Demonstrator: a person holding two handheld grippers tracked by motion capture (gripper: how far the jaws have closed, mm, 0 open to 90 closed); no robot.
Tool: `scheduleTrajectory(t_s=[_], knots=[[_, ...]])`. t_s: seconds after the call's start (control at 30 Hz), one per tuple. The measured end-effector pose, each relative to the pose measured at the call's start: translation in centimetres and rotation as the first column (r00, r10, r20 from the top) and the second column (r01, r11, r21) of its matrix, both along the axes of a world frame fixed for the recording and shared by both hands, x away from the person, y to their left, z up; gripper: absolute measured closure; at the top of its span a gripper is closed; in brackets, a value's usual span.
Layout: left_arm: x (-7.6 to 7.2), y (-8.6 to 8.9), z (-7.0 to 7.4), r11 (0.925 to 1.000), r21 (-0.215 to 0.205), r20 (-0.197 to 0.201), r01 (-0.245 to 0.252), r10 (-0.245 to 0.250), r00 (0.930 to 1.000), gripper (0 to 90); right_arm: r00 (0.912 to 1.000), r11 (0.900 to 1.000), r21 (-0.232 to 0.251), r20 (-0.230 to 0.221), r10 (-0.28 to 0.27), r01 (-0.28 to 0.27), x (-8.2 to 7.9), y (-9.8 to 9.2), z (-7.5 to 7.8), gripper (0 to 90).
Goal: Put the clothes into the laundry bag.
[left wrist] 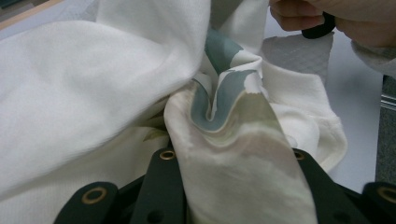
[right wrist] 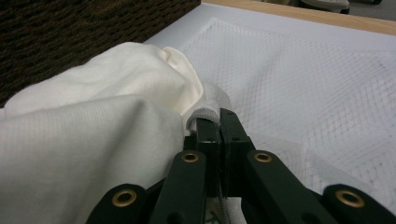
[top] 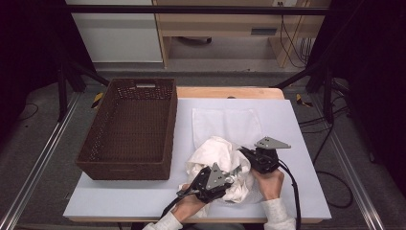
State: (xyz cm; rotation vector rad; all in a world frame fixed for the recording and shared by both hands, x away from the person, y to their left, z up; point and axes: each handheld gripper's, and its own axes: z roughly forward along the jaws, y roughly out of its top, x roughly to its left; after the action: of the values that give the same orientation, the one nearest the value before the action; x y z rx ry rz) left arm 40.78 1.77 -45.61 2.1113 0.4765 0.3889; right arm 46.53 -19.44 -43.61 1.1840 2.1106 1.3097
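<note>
White garment [top: 218, 160] bunched lower centre, clamped by left gripper [top: 214, 179] and right gripper [top: 251, 155]; mesh laundry bag [top: 225, 122] flat behind, likely awaiting stuffing.

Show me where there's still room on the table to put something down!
The brown basket is empty inside. Bare mat lies right of the flat mesh bag, and along the near edge below the basket. It's crowded where both grippers, left and right, meet the bunched white cloth.

One basket [top: 129, 129], one garment [top: 218, 160], one mesh bag [top: 227, 124].
</note>
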Motion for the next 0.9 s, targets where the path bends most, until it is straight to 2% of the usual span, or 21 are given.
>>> scheduleTrajectory(t_s=[0.1, 0.13, 0.17, 0.23, 0.3, 0.33, 0.43, 0.53, 0.6, 0.63, 0.7, 0.8, 0.83, 0.9], knots=[[-0.3, 0.3, 0.1, 0.9997, -0.022, 0.007, 0.005, -0.005, 1.0000, 66.8, 1.0000, 1.000, -0.003, 0.004, -0.002, 0.002, 0.0, 0.0, 0.0, 88.9], [-0.4, 0.5, 0.4, 0.9993, -0.036, 0.001, 0.005, -0.005, 1.0000, 62.0, 1.0000, 1.000, -0.004, 0.008, -0.002, 0.002, 0.0, -0.1, 0.0, 88.8], [-0.7, 0.7, 0.9, 0.9984, -0.056, -0.011, 0.000, 0.000, 0.9999, 54.9, 1.0000, 1.000, -0.007, 0.009, -0.003, 0.004, -0.1, -0.1, 0.0, 88.8], [-1.3, 1.1, 2.2, 0.9970, -0.073, -0.008, -0.026, 0.026, 0.9996, 40.4, 0.9999, 1.000, -0.010, 0.011, -0.004, 0.004, -0.1, -0.2, 0.0, 88.8], [-1.8, 1.7, 3.9, 0.9944, -0.090, 0.036, -0.055, 0.059, 0.9976, 31.6, 0.9999, 1.000, -0.007, 0.012, -0.005, 0.006, -0.2, -0.2, 0.1, 88.8], [-1.8, 1.8, 4.5, 0.9930, -0.098, 0.039, -0.065, 0.070, 0.9968, 27.8, 0.9999, 1.000, -0.003, 0.011, -0.006, 0.006, -0.2, -0.2, 0.1, 88.9], [-0.6, 1.4, 6.3, 0.9897, -0.105, 0.048, -0.097, 0.102, 0.9936, 22.8, 0.9999, 1.000, -0.004, 0.014, -0.005, 0.005, -0.3, -0.3, 0.2, 88.8], [1.3, -0.3, 6.7, 0.9920, -0.065, 0.045, -0.109, 0.112, 0.9928, 21.1, 0.9998, 1.000, -0.005, 0.017, -0.004, 0.004, -0.3, -0.2, 0.3, 88.8], [2.8, -1.6, 6.1, 0.9934, -0.029, 0.011, -0.111, 0.112, 0.9937, 24.2, 0.9998, 1.000, -0.004, 0.018, -0.003, 0.003, -0.4, -0.2, 0.3, 88.9], [3.1, -2.0, 5.6, 0.9929, -0.015, 0.016, -0.118, 0.118, 0.9929, 28.2, 0.9999, 1.000, -0.008, 0.016, -0.001, 0.001, -0.4, -0.2, 0.4, 88.9], [3.6, -2.2, 4.9, 0.9935, -0.010, -0.004, -0.113, 0.113, 0.9936, 40.8, 0.9999, 1.000, -0.010, 0.017, 0.002, -0.001, -0.4, -0.2, 0.3, 88.9], [3.3, -2.0, 3.9, 0.9937, -0.020, -0.011, -0.110, 0.110, 0.9939, 64.2, 0.9999, 1.000, -0.013, 0.013, 0.002, -0.002, -0.3, -0.1, 0.3, 88.9], [3.0, -1.9, 3.6, 0.9941, -0.024, 0.001, -0.106, 0.106, 0.9944, 67.3, 0.9999, 1.000, -0.012, 0.013, 0.002, -0.002, -0.3, -0.1, 0.3, 88.9], [2.2, -1.9, 2.9, 0.9960, 0.001, 0.007, -0.089, 0.089, 0.9960, 73.2, 0.9999, 1.000, -0.004, 0.014, -0.004, 0.004, -0.3, -0.1, 0.3, 88.9]])
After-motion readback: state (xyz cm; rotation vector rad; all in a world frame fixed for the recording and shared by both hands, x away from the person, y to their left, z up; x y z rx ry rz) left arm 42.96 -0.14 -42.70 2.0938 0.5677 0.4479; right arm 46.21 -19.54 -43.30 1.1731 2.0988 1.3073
